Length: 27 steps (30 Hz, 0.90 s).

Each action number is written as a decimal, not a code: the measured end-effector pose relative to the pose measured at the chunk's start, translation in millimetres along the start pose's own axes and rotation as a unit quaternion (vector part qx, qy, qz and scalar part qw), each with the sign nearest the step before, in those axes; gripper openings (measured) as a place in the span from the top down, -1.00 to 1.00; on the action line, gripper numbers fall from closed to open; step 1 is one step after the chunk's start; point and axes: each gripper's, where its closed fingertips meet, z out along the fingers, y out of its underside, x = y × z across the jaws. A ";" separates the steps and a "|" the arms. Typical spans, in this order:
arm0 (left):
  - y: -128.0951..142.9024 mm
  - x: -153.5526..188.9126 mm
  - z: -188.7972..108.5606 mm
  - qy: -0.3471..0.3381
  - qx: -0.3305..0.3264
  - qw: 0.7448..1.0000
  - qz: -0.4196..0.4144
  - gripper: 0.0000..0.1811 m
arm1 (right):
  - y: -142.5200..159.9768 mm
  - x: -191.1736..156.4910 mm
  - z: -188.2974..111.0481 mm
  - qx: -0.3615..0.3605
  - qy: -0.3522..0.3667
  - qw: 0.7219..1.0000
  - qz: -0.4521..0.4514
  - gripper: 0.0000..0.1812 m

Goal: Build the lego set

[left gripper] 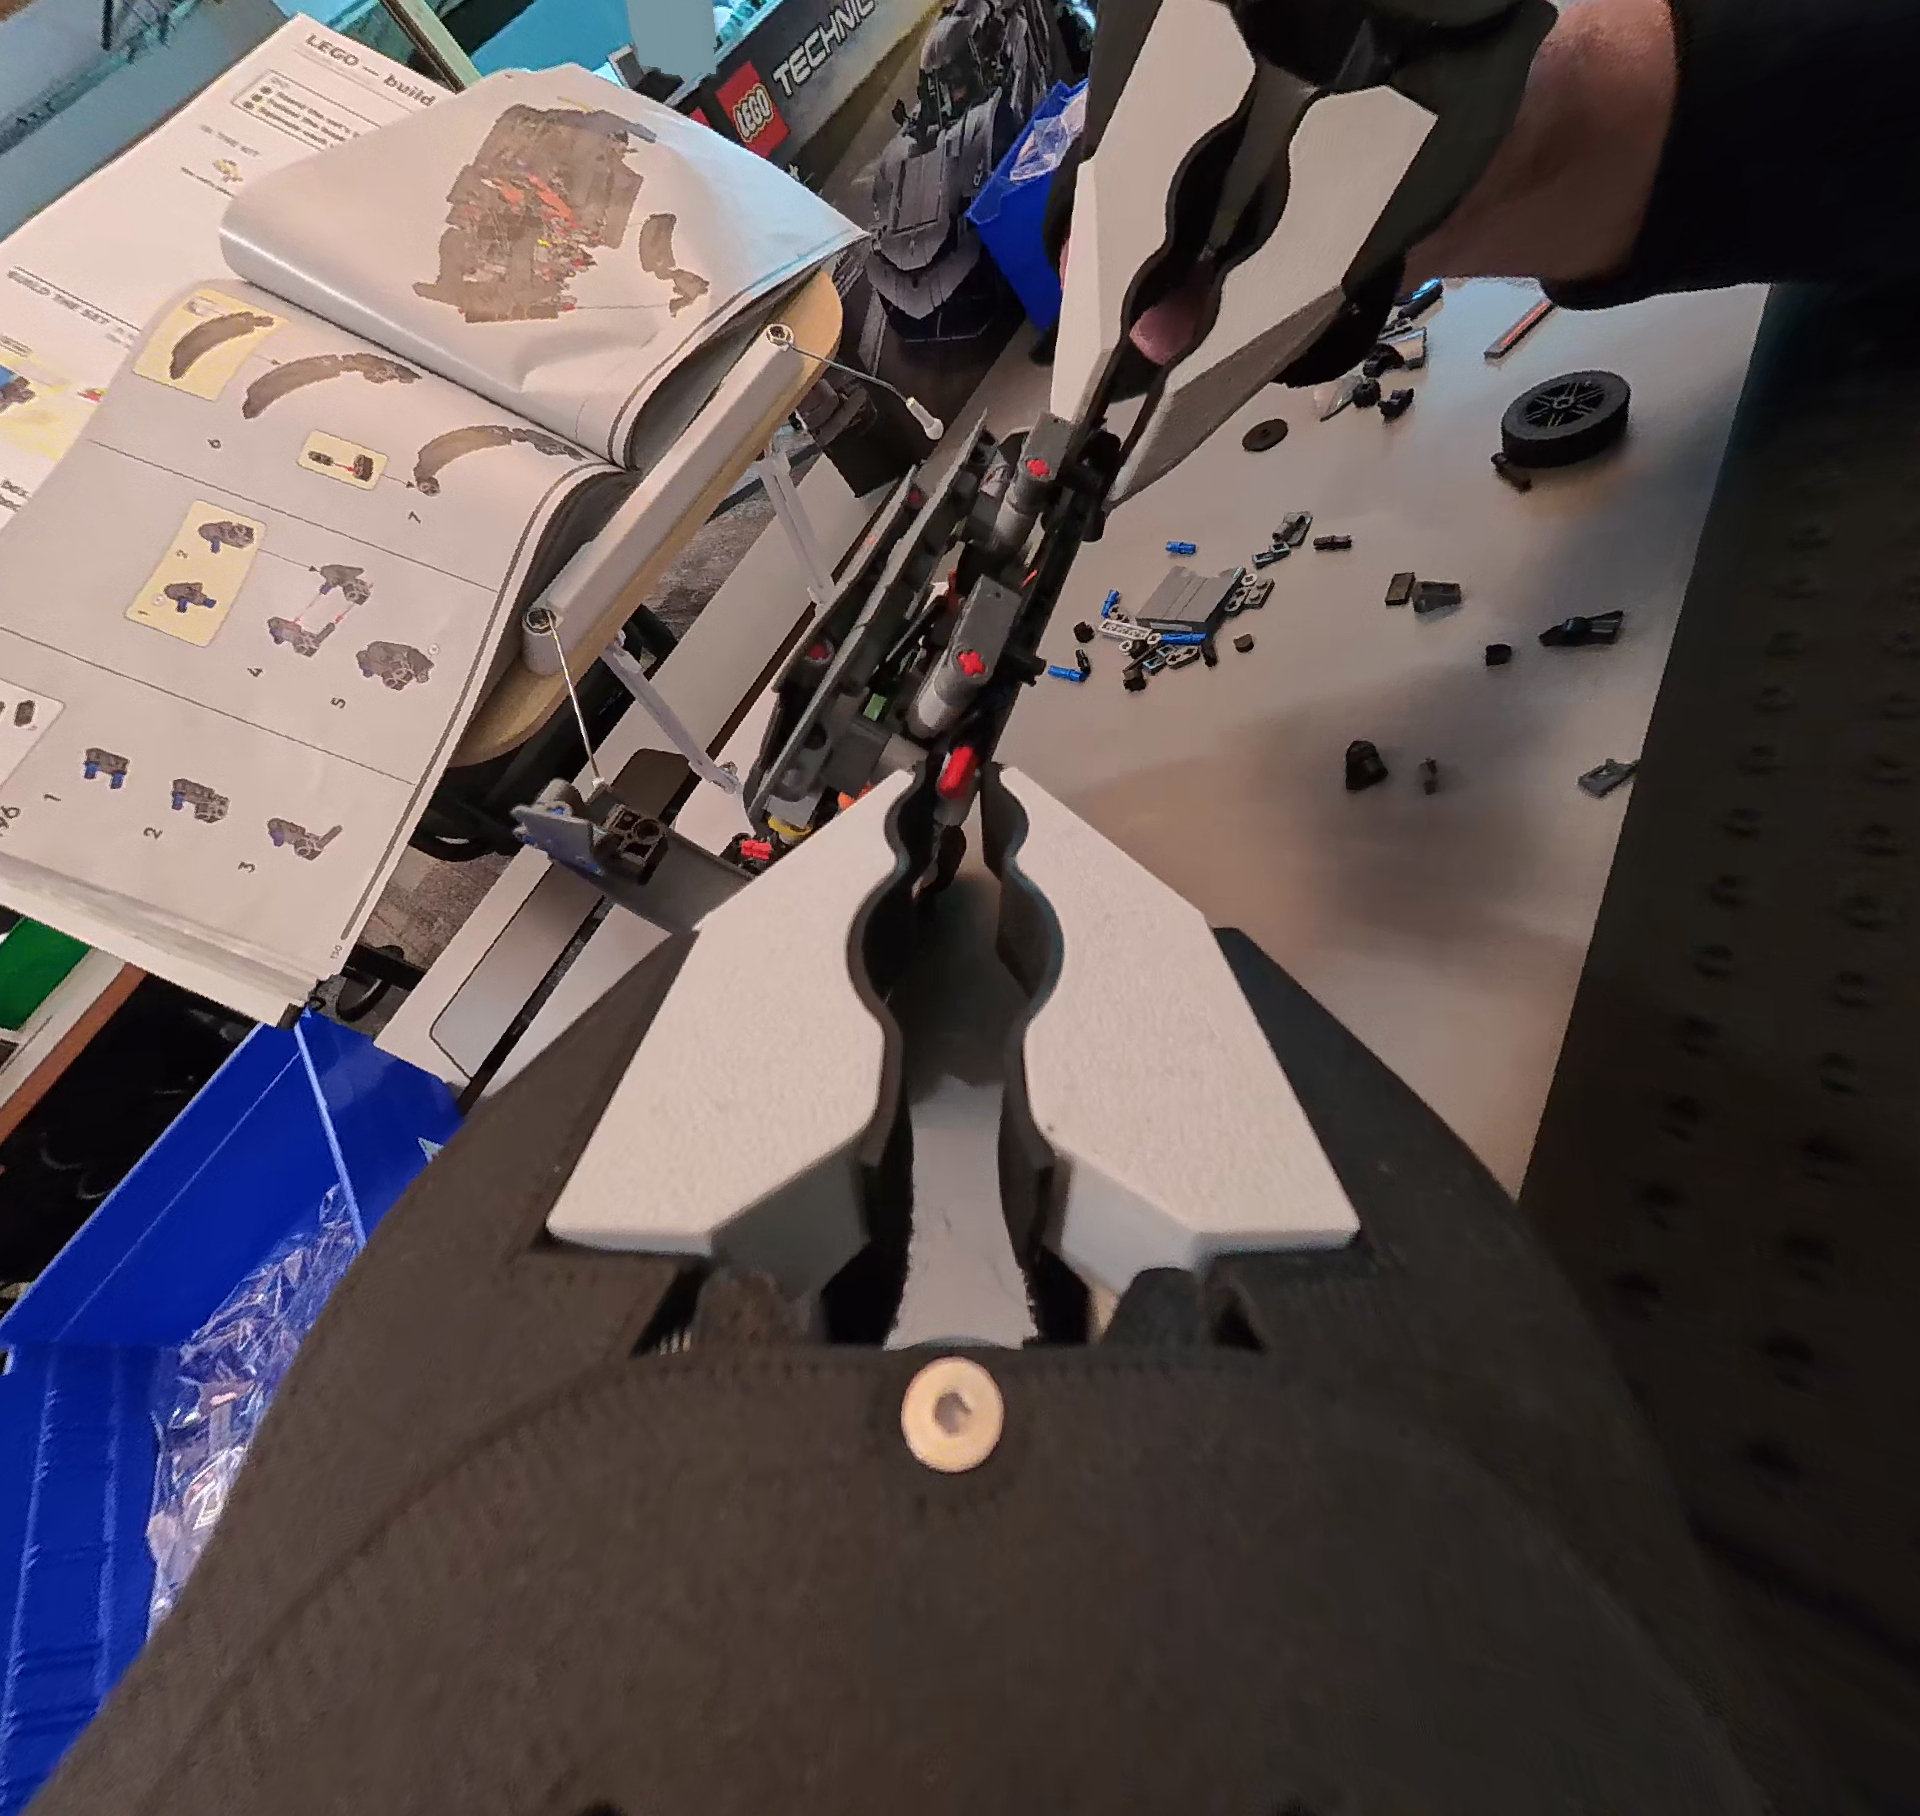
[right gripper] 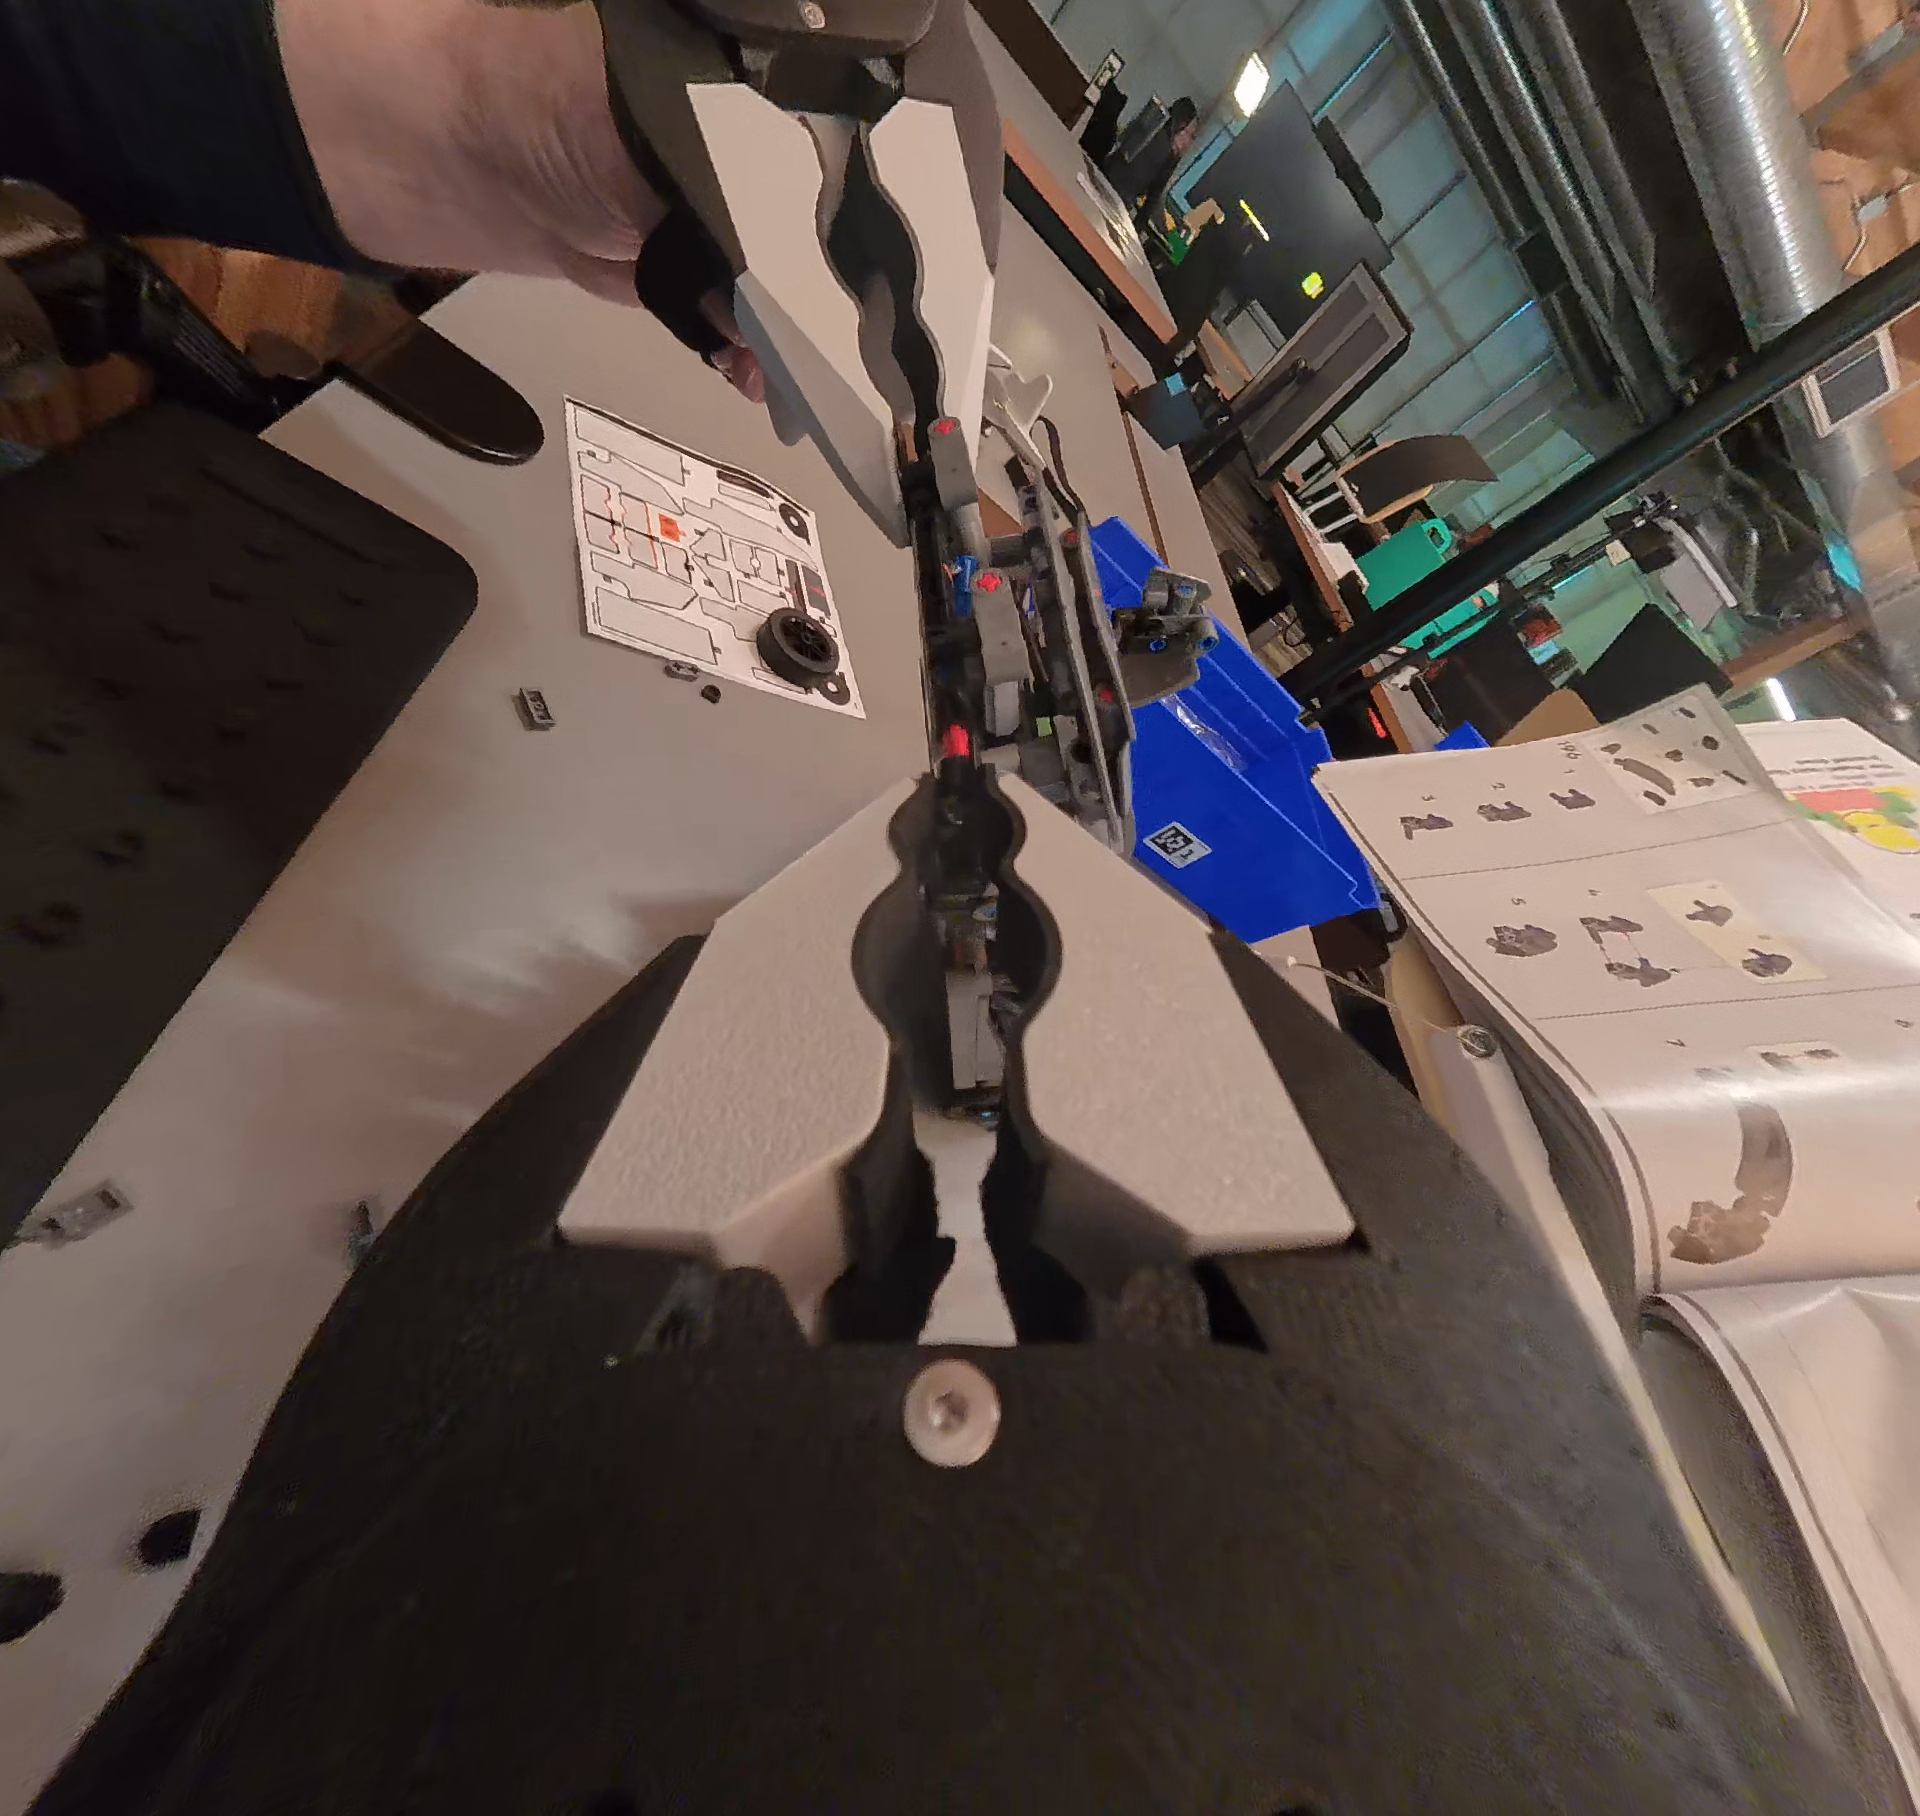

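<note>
A long dark-grey lego model with red pins is held in the air between both grippers. My left gripper is shut on its near end. My right gripper faces it from above and is shut on the far end. In the right wrist view my right gripper clamps the model, and my left gripper grips the opposite end. A hand holds the left gripper. The open instruction booklet lies on a stand at the left.
Loose small lego pieces and a black wheel lie on the grey table. A sticker sheet carries another wheel. Blue bins stand beside the table. A black mat runs along the right edge. Some 8 cm of space lies between my two pairs of fingers.
</note>
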 end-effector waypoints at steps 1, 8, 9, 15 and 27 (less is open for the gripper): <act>-0.2 0.5 0.5 0.001 -0.001 1.000 -0.001 0.94 | 0.6 0.0 -0.3 -0.003 0.000 1.000 -0.004 0.95; 2.0 -1.2 -0.9 0.002 -0.014 1.000 0.004 0.94 | -1.5 -4.3 1.9 -0.019 -0.009 0.999 -0.030 0.95; 2.5 -1.1 -1.0 0.004 -0.015 1.000 0.003 0.94 | -1.8 -4.3 2.3 -0.019 -0.010 0.999 -0.031 0.96; 3.3 -1.5 2.0 0.005 -0.014 1.000 -0.004 0.94 | 0.7 -7.0 3.0 -0.041 -0.010 0.998 -0.053 0.96; 11.4 3.9 8.5 0.007 -0.044 0.999 0.007 0.94 | 6.9 -6.1 8.6 -0.072 0.007 0.995 -0.070 0.95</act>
